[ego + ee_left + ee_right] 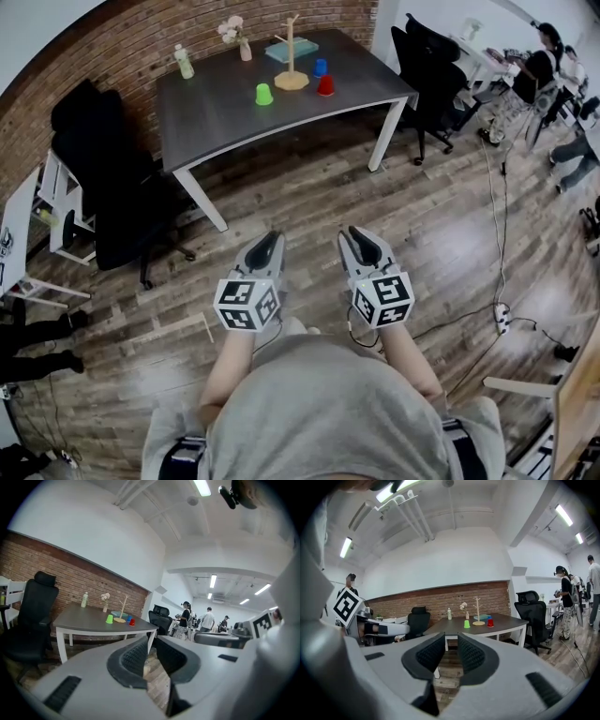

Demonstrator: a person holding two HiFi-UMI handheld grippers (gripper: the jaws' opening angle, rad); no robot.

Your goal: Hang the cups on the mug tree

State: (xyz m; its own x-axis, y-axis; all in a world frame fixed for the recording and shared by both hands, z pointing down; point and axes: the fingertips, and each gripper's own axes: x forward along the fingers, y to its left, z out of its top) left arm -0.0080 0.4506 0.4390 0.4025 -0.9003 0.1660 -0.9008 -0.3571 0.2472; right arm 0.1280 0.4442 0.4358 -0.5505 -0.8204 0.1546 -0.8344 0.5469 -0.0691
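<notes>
A wooden mug tree (291,58) stands on the far side of a dark grey table (216,112), well ahead of me. Around its base sit a green cup (264,94), a blue cup (321,67) and a red cup (325,86), all upside down. My left gripper (266,240) and right gripper (360,234) are held side by side close to my body, over the wood floor, far short of the table. Both are open by a narrow gap with nothing between the pads. The right gripper view shows the mug tree (478,611) and the green cup (466,624) in the distance.
A bottle (184,62), a small flower vase (235,37) and a teal flat item (292,49) share the table. Black office chairs stand at the left (103,187) and at the right (427,66). People sit at desks at the far right (548,66). Cables and a power strip (502,319) lie on the floor.
</notes>
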